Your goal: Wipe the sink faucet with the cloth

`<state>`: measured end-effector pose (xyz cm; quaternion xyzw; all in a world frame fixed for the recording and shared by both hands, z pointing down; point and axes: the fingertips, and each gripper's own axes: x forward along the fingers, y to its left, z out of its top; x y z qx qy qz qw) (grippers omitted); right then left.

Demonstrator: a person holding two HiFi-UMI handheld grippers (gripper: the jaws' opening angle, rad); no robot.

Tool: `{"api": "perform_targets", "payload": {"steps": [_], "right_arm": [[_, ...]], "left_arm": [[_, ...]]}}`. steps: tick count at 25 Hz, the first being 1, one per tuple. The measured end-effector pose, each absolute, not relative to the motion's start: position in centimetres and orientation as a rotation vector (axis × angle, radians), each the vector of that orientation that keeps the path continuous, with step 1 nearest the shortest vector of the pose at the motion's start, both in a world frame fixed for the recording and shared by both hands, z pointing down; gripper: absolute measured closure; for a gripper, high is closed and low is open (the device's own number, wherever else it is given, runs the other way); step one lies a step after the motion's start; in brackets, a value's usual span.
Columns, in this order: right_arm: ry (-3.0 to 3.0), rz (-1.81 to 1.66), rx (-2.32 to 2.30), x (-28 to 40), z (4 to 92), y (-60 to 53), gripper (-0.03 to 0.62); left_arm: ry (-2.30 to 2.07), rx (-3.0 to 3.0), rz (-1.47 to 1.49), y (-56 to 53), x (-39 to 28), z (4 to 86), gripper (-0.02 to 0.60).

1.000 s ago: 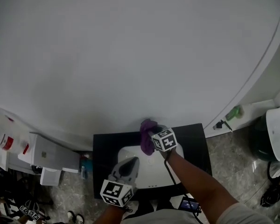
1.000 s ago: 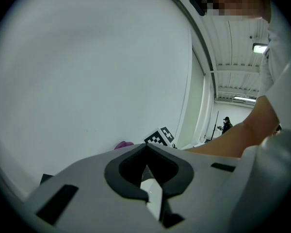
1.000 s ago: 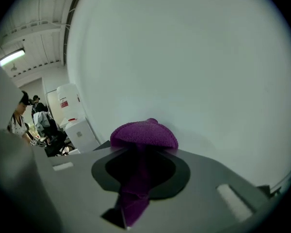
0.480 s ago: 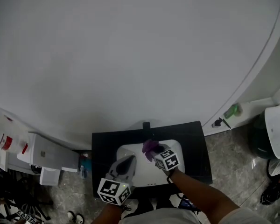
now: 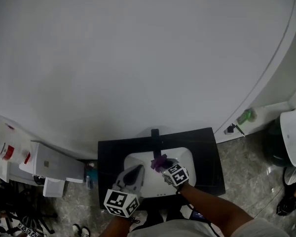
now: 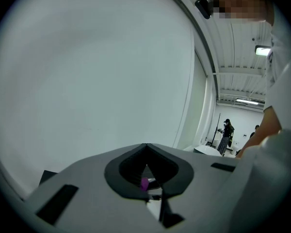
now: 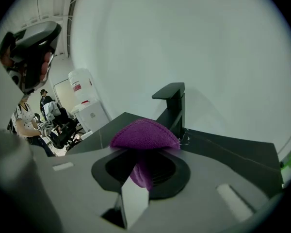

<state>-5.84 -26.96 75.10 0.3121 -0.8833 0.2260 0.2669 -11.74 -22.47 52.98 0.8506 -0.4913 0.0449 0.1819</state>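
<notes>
A black stone-look tabletop (image 5: 207, 157) sits against the plain white wall, with a white rectangular sink basin (image 5: 186, 158) sunk into it. A tall, squared-off black faucet (image 7: 173, 106) rises at the back edge of the basin, its flat spout reaching out over the bowl.

The right gripper (image 5: 166, 167) is held over the basin, and its fingers are clamped on a purple knitted cloth (image 7: 144, 136). The cloth is folded over the fingertips like a cap, with a tail of it hanging down between them. It sits just in front of the faucet, low by the base of the column. From the head view it lies just below the end of the spout, and I cannot tell whether it touches the metal.

The left gripper (image 5: 136, 173) hangs over the near left part of the basin, beside the right one and apart from it. Its fingers (image 6: 136, 154) are drawn together to a point with nothing held between them, and a sliver of the purple cloth shows through the small gap beneath the tips.

Off to the left of the tabletop stands a white boxy water dispenser (image 7: 85, 93), and a small green bottle (image 5: 246, 117) rests on the ledge to the right
</notes>
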Motion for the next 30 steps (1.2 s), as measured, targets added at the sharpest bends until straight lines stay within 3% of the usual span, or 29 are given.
{"api": "perform_targets", "payload": {"steps": [8, 17, 23, 30], "right_arm": [[-2.409, 0.577, 0.890, -7.3, 74.3, -32.5, 0.523], [-2.407, 0.589, 0.854, -4.2, 74.3, -26.5, 0.523], [-2.538, 0.492, 1.037, -3.2, 65.5, -35.5, 0.523], [-2.437, 0.548, 1.113, -3.4, 69.9, -42.0, 0.525]], "left_arm": [[-1.391, 2.405, 0.141, -22.7, -11.5, 53.0, 0.577], [-1.385, 2.399, 0.126, -23.6, -11.4, 53.5, 0.577], [-1.390, 2.389, 0.125, -24.4, -11.9, 53.6, 0.577], [-1.396, 2.377, 0.145, -25.2, -12.4, 54.5, 0.577]]}}
